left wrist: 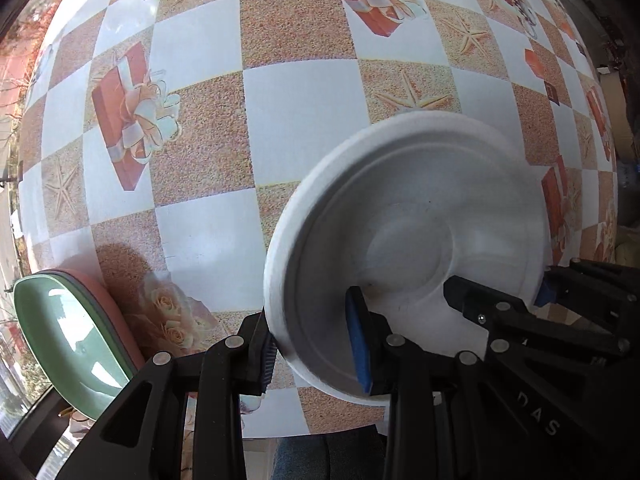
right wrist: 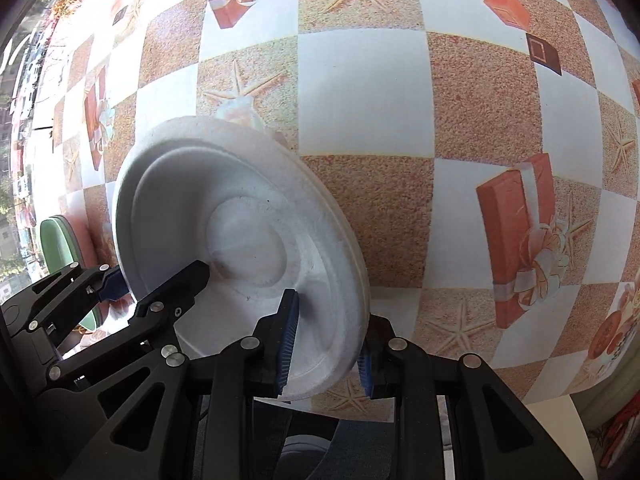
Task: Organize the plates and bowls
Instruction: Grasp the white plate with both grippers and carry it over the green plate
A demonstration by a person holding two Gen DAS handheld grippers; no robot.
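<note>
A white foam plate (left wrist: 408, 240) is held tilted above the patterned table, gripped from both sides. My left gripper (left wrist: 316, 352) straddles its near-left rim, blue pads on either side. My right gripper (right wrist: 326, 344) straddles the plate's (right wrist: 240, 216) right rim, and it also shows in the left wrist view (left wrist: 500, 296) at the plate's right edge. The left gripper shows in the right wrist view (right wrist: 156, 280) at the plate's left edge. A green plate stacked on a pink one (left wrist: 72, 336) sits at the table's left corner, also in the right wrist view (right wrist: 60, 240).
The table (left wrist: 280, 120) carries a checkered cloth printed with gift boxes and starfish. Its near edge runs just under both grippers. A window side lies to the left and dark clutter (left wrist: 624, 120) to the far right.
</note>
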